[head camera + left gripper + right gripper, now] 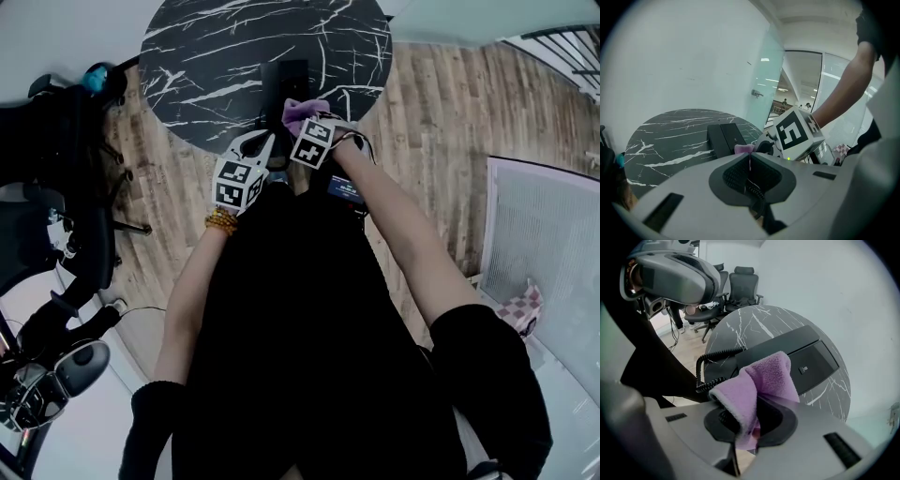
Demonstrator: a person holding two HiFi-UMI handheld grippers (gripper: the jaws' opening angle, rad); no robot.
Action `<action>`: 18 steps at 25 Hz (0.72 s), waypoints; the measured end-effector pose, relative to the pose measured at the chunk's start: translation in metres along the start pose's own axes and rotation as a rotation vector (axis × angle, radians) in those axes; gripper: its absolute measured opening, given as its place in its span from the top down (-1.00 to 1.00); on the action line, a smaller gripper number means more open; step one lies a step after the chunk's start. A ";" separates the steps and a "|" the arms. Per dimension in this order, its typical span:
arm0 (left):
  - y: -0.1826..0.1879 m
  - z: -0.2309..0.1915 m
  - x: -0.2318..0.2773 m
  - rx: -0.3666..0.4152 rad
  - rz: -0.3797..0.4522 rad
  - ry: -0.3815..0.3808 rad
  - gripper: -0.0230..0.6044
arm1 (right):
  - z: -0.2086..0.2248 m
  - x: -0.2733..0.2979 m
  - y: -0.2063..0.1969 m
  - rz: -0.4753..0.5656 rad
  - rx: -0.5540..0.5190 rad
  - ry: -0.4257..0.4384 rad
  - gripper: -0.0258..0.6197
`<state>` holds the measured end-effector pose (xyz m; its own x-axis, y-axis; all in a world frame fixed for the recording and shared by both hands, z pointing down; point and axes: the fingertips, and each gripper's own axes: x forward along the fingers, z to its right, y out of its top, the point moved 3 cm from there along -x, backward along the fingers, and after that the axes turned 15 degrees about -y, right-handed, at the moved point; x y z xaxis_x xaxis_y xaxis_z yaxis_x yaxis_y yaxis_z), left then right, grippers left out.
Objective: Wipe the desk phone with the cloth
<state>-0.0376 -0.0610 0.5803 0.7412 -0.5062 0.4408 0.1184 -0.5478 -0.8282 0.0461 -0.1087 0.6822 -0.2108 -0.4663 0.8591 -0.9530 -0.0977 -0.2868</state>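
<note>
A black desk phone sits near the front edge of the round black marble table. My right gripper is shut on a purple cloth, which sticks out of the jaws just short of the phone and its coiled cord. My left gripper hangs beside the right one, slightly nearer to me, jaws closed together with nothing between them. From the left gripper view, the phone and a tip of the cloth lie ahead, with the right gripper's marker cube to the right.
Black office chairs stand on the wooden floor left of the table, also visible as chairs beyond it. A white panel stands at the right. A glass wall rises behind the table.
</note>
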 end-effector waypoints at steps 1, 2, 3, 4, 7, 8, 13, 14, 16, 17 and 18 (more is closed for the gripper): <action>0.000 0.000 0.001 0.000 0.001 -0.001 0.87 | 0.000 0.000 0.000 -0.010 0.001 0.011 0.74; 0.000 0.000 0.001 -0.002 0.002 -0.001 0.87 | 0.001 0.000 0.000 -0.022 0.004 0.023 0.74; 0.000 -0.001 0.001 -0.003 0.003 0.000 0.87 | 0.001 0.001 0.000 -0.036 0.012 0.035 0.74; 0.000 -0.001 0.000 -0.005 0.005 0.001 0.87 | 0.001 0.001 0.000 -0.050 0.023 0.048 0.74; -0.001 -0.004 -0.003 -0.014 0.009 0.008 0.87 | 0.003 0.002 0.001 -0.080 0.040 0.088 0.74; -0.001 -0.005 -0.003 -0.018 0.009 0.011 0.87 | 0.003 0.001 0.002 -0.083 0.035 0.095 0.74; -0.002 -0.009 -0.005 -0.028 0.013 0.018 0.87 | 0.003 0.000 0.002 -0.086 -0.007 0.087 0.74; -0.002 -0.009 -0.005 -0.028 0.013 0.018 0.87 | 0.001 0.000 0.002 -0.080 -0.037 0.078 0.74; -0.002 -0.008 -0.004 -0.028 0.012 0.016 0.87 | -0.001 0.000 0.002 -0.066 -0.107 0.054 0.74; -0.001 -0.008 -0.003 -0.027 0.012 0.015 0.87 | -0.002 0.001 0.001 -0.060 -0.119 0.046 0.74; 0.000 -0.008 -0.003 -0.026 0.012 0.014 0.87 | -0.002 0.001 0.001 -0.056 -0.111 0.044 0.74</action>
<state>-0.0449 -0.0649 0.5823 0.7333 -0.5216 0.4361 0.0925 -0.5589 -0.8240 0.0444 -0.1073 0.6839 -0.1632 -0.4233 0.8911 -0.9813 -0.0233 -0.1908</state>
